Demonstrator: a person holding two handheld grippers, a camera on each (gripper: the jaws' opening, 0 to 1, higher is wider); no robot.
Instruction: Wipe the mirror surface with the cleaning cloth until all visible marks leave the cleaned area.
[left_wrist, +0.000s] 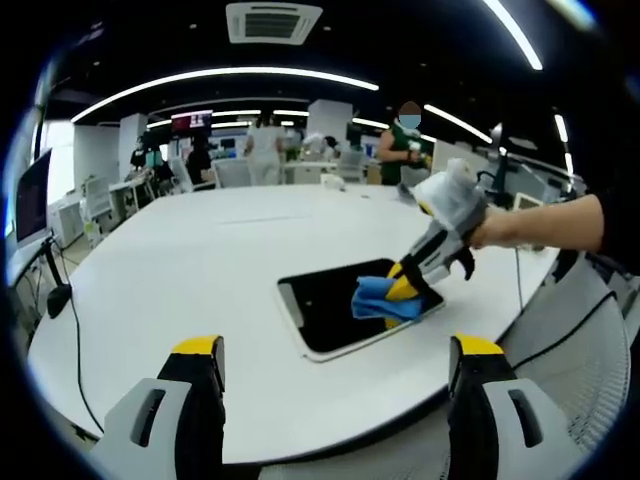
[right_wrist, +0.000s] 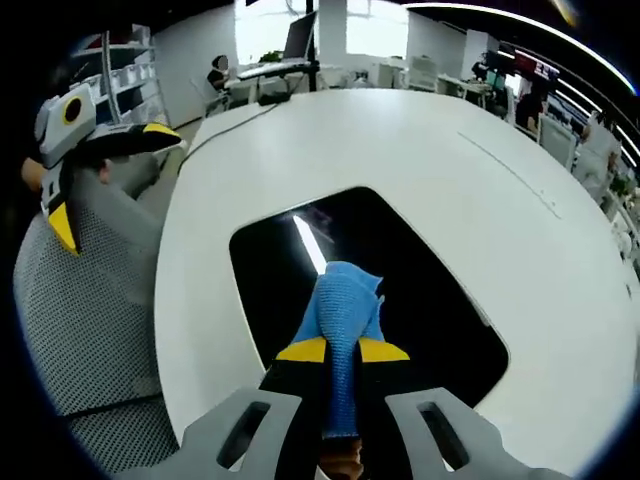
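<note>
Cloth on the mirror

Right gripper (right_wrist: 342, 352) jaws are closed on the blue cleaning cloth (right_wrist: 345, 300), its bunched end pressed onto the dark mirror (right_wrist: 420, 290). That mirror lies flat on the white bench (right_wrist: 400, 140), near the edge, with a ceiling light streak reflected in it. Left gripper (left_wrist: 338, 362) hangs back above the bench edge, jaws wide apart and holding nothing. A grey mesh chair (right_wrist: 80, 300) stands beside the bench.

Bare table (left_wrist: 200, 270) rings the mirror (left_wrist: 330, 310) — chair (right_wrist: 90, 300) crowds 1 edge.
</note>
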